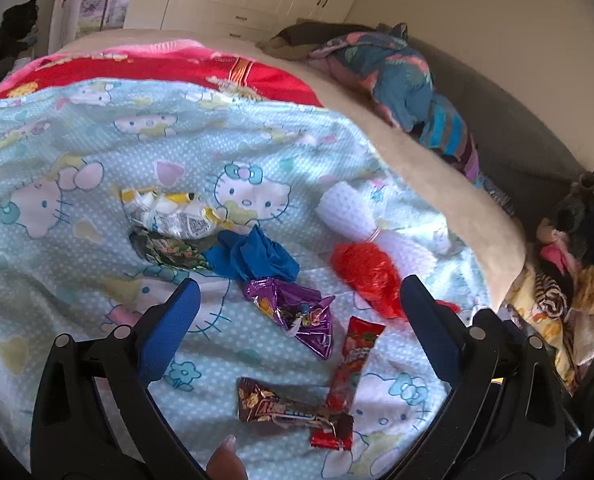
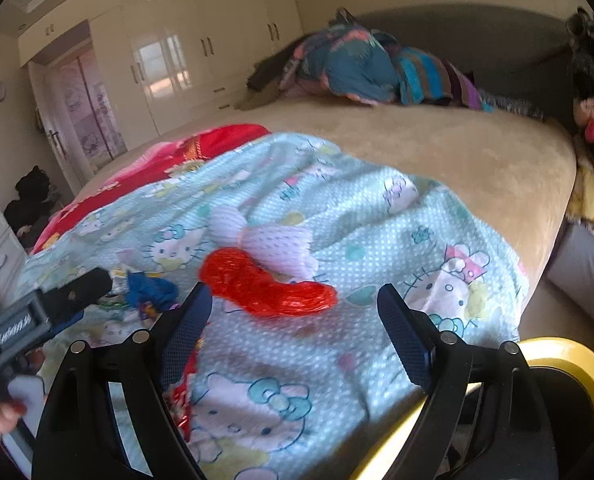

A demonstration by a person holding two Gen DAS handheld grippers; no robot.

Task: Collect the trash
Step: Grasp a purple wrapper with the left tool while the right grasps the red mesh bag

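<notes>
A bed (image 2: 437, 152) with a cartoon sheet (image 1: 77, 160) is seen beside wardrobes (image 2: 177, 60). Seven wrappers (image 1: 293, 312) are counted. Both hand-held grippers (image 1: 299, 304) (image 2: 295, 304) are held wide, empty.

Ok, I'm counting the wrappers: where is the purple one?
In the left wrist view the purple wrapper lies mid-frame on the cartoon-cat blanket, just below the blue crumpled piece and left of the long red wrapper.
</notes>
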